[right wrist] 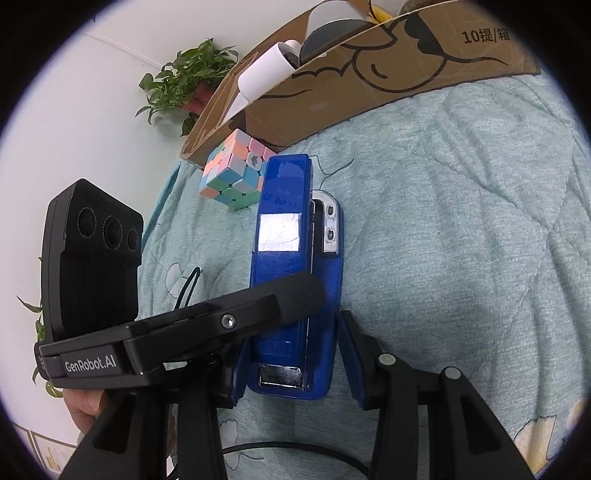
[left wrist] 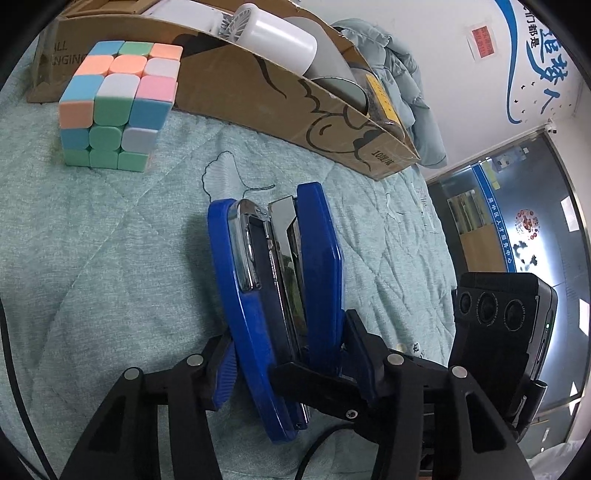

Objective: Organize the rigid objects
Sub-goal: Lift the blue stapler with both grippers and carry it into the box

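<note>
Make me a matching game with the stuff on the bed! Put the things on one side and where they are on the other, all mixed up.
Things:
1. blue stapler
2. puzzle cube
3. white fan
4. cardboard box

Places:
A. sticking up out of the box
B. pinched in the left claw
C. on the quilt, at the box's near wall
D. lying on the quilt behind the cube

Pairs: 1-B, 2-C, 3-A, 4-D

The right claw sits around the stapler's back end too, but its fingers look a bit apart from it.
</note>
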